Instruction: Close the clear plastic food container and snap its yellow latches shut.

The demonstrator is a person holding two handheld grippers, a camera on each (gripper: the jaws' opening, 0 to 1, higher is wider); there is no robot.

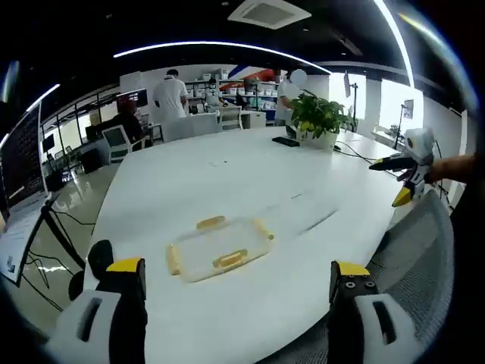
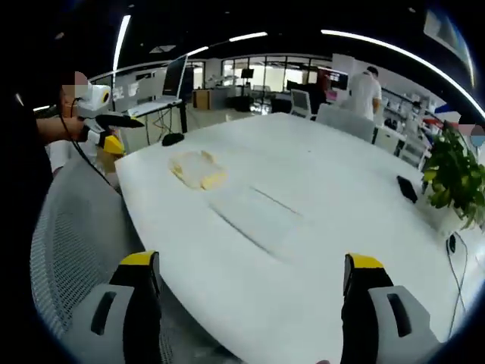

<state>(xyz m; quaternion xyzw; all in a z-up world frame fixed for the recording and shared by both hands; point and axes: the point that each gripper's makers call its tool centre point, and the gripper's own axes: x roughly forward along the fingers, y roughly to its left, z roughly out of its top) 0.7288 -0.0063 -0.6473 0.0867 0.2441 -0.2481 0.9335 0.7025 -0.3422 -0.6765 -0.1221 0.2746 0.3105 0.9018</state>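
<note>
The left gripper (image 1: 236, 292), with grey jaws tipped in yellow, stood spread wide and held nothing. It hovered over the near edge of the large white oval table (image 1: 250, 182). The clear plastic food container with yellow latches (image 1: 218, 246) lay flat on the table just ahead of the jaws, between them and apart from both tips. The right gripper (image 2: 250, 287) was likewise spread wide and empty, above the table's edge beside a grey mesh chair (image 2: 72, 235). From it, the container (image 2: 197, 168) lay well ahead and to the left, near the table's rim, close to the left gripper (image 2: 106, 129) in a person's hand.
</note>
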